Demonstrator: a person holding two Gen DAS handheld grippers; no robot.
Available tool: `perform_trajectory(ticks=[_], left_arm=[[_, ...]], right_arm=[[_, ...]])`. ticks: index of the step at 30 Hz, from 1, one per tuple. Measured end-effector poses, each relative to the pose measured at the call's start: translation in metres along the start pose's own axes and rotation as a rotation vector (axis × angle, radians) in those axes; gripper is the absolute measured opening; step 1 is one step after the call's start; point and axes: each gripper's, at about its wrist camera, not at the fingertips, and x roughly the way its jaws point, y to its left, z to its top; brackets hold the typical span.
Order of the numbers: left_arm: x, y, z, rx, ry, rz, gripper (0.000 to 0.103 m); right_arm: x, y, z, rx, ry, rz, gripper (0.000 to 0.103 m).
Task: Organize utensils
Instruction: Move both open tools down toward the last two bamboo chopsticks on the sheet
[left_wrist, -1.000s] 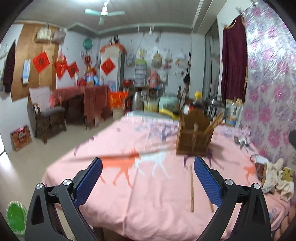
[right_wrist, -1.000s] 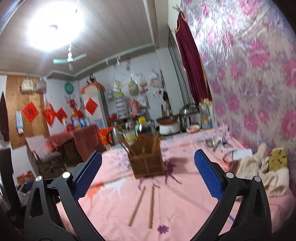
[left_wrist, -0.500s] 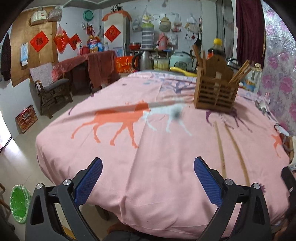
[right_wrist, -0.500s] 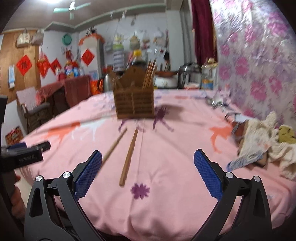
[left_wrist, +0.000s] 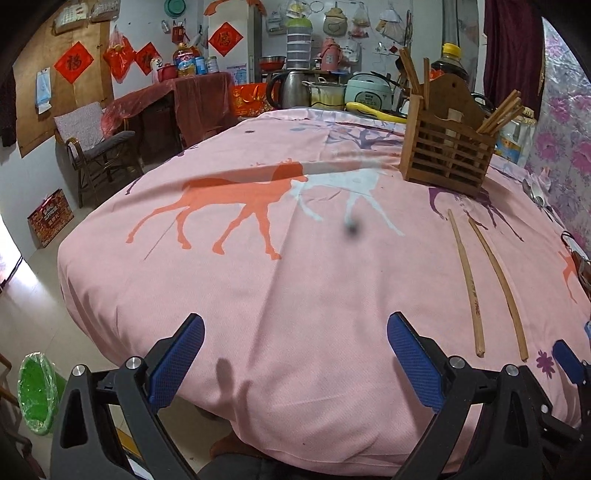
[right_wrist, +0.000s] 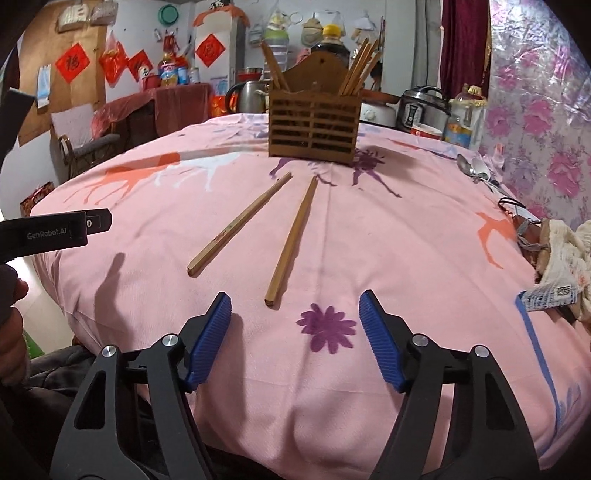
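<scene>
Two loose chopsticks, the left chopstick (right_wrist: 238, 226) and the right chopstick (right_wrist: 291, 238), look light, stiff, thin and smooth wood; likely to roll or slip out of a pinch. They lie flat on soft cloth, so the pads may dig into fabric. Best hold is probably near the thick near end or mid-length, across the width, one stick at a time.

Looks: plain tan-brown, square-cut butt ends, tapering toward the far tips. They splay into a narrow V, near ends apart, far tips closer.

Landmark is the wooden holder (right_wrist: 314, 125), a slatted brown caddy with more chopsticks upright in both its sides. The two loose sticks lie just in front of the holder, tips pointing at it, not touching it.

Right tool (right_wrist: 294, 314): jaws partly spread and have just been closing, nothing between them; it hangs in front of the holder, just short of the right chopstick's butt end.

Left tool (left_wrist: 295, 341): jaws spread wide, empty, well left of the sticks.

All on a surface under a pink horse-print cloth (right_wrist: 406, 229). Spoons (right_wrist: 471, 168) lie right of the holder.
</scene>
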Motion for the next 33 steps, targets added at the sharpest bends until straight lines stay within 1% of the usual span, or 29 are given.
perform_trajectory(ticks=[5,6,8,9,11,15,17,18,24,28,33], left_arm=[[-0.002,-0.008,-0.002,0.029,-0.01,0.001,0.097],[-0.001,-0.009,-0.002,0.033,-0.01,0.002,0.097],[0.0,-0.011,-0.002,0.038,-0.009,0.005,0.097],[0.0,-0.011,-0.002,0.039,-0.009,0.005,0.097],[-0.001,-0.012,-0.002,0.04,-0.013,0.002,0.097],[-0.004,-0.016,-0.004,0.058,-0.022,-0.012,0.097],[-0.006,-0.02,-0.007,0.08,-0.027,-0.024,0.097],[-0.007,-0.023,-0.008,0.091,-0.029,-0.031,0.097],[-0.01,-0.044,-0.016,0.176,-0.037,-0.084,0.097],[-0.005,-0.056,-0.02,0.218,-0.018,-0.126,0.097],[0.006,-0.066,-0.022,0.244,0.014,-0.15,0.097]], right_arm=[[0.011,-0.011,0.005,0.052,0.01,0.015,0.07],[0.014,-0.014,0.007,0.061,0.013,0.003,0.068],[0.018,-0.027,0.009,0.117,0.019,-0.083,0.068],[0.018,-0.035,0.01,0.15,0.024,-0.103,0.066],[0.015,-0.045,0.01,0.19,0.023,-0.093,0.061],[0.008,-0.045,0.007,0.19,0.005,-0.072,0.061],[0.006,-0.043,0.007,0.181,0.0,-0.076,0.062],[0.005,-0.042,0.007,0.176,-0.003,-0.077,0.063],[-0.006,-0.044,0.008,0.172,-0.024,-0.08,0.063],[-0.009,-0.048,0.009,0.184,-0.034,-0.086,0.063],[-0.013,-0.052,0.01,0.2,-0.044,-0.095,0.064]])
